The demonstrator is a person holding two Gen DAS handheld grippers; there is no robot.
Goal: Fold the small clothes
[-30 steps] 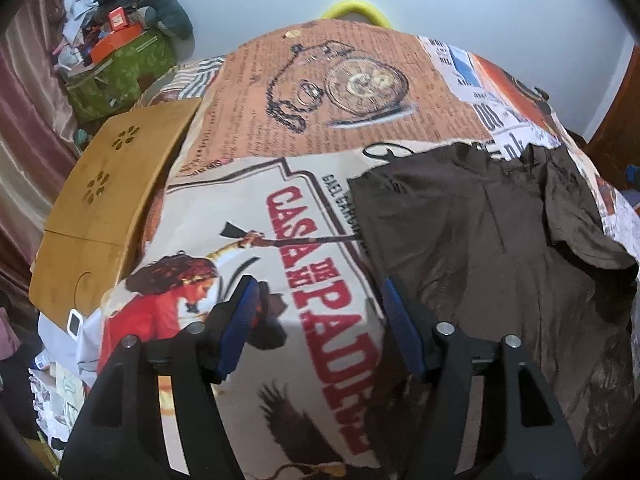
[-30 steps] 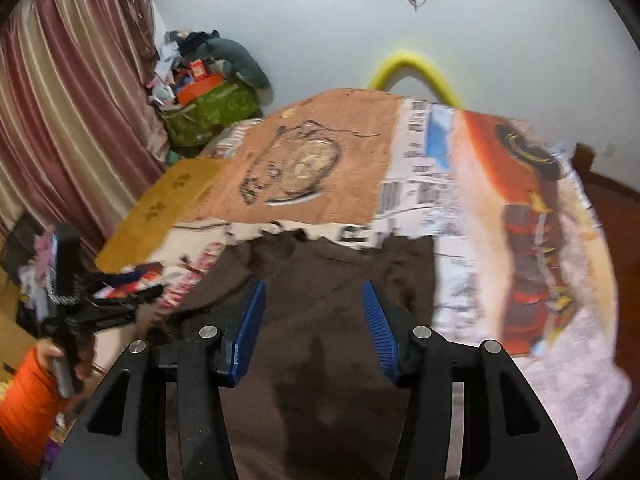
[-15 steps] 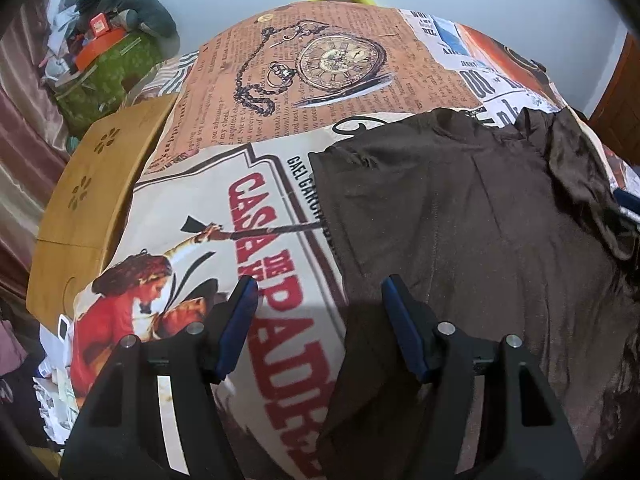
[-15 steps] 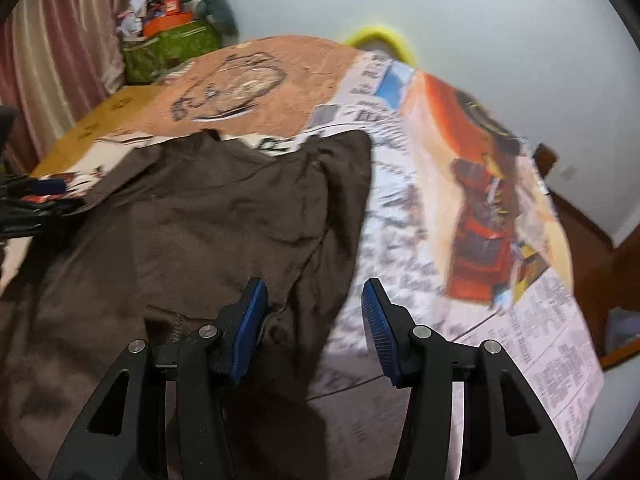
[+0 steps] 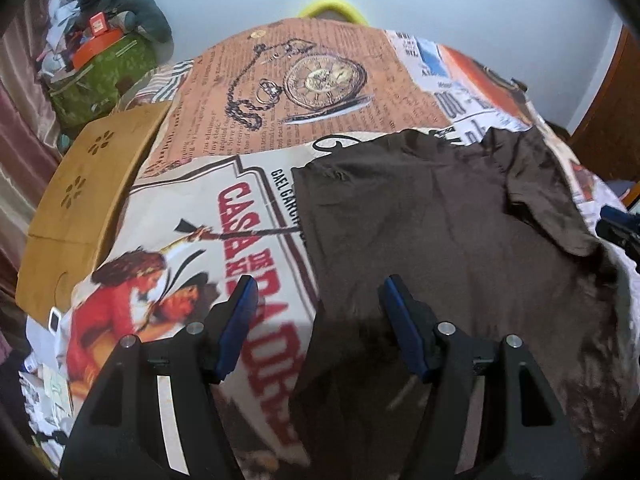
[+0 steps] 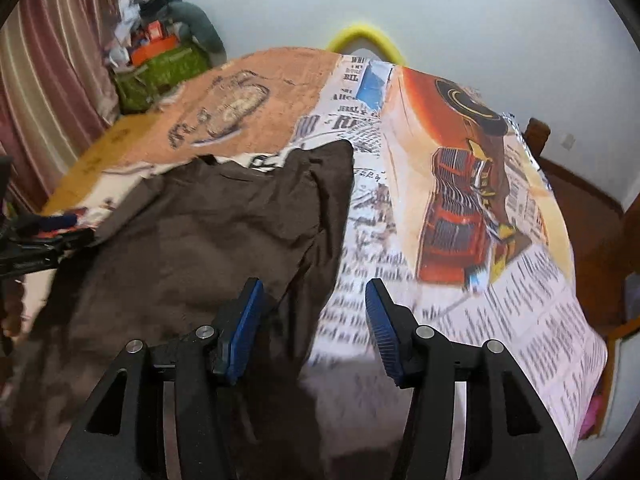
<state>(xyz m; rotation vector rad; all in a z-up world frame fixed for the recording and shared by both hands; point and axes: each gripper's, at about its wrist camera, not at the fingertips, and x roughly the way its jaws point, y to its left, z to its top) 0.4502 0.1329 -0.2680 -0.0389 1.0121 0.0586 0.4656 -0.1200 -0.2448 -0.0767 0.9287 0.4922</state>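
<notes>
Left wrist shows my left gripper spread apart over the brown shirt's left edge. My right gripper gapes wide, straddling its right edge on the bedsheet.

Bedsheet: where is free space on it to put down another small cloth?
Free: the bedsheet between the brown shirt and wooden board, also the watch print beyond. In the right view, everything right of the shirt. The shirt fills the middle.

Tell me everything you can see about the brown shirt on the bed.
The shirt is dark brown, of thin, soft-looking cloth, spread mostly flat and wrinkled on the printed bedsheet. Its right sleeve is folded in over the body. The left claw is open astride its left edge; the right claw is open astride its right edge. Neither visibly grips it. Its lower part is out of view.
</notes>
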